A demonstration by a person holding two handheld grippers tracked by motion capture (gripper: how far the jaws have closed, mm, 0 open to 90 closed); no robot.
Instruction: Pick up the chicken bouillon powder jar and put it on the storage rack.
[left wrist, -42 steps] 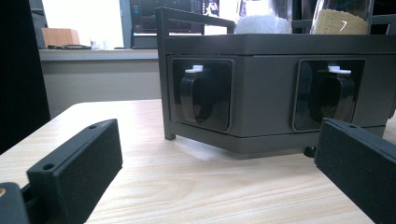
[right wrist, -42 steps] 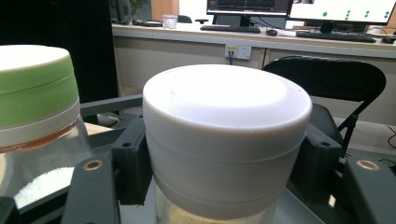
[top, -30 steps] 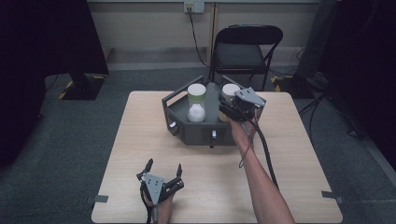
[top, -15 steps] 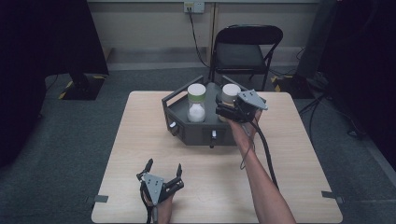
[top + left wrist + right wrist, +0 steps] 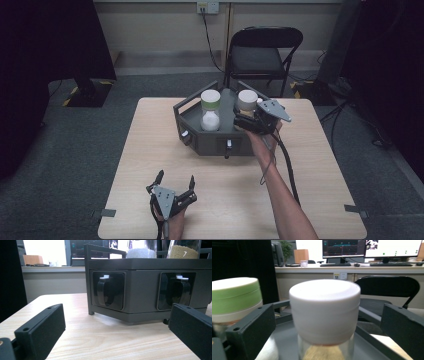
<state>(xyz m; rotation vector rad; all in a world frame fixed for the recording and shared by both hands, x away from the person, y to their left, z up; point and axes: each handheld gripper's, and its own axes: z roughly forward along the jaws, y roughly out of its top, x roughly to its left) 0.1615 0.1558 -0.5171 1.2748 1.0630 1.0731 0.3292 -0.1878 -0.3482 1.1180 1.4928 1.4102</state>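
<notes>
Jar (image 5: 324, 315) stands upright between the spread jaws of the right hand-held gripper (image 5: 248, 122), untouched, near the surface's (image 5: 150, 150) far edge.

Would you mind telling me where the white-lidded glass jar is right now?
In the high view, the white-lidded glass jar stands at the right rear of the dark grey tray, beside the green-lidded jar, between the right tool's open jaws.

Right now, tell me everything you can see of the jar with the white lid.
The jar with the white lid is clear, with a broad, smooth, round cap and tan grainy contents below. It stands upright on the dark grey rack, right of the green-lidded jar. The right gripper has its jaws open on either side of the lid, not touching.
</notes>
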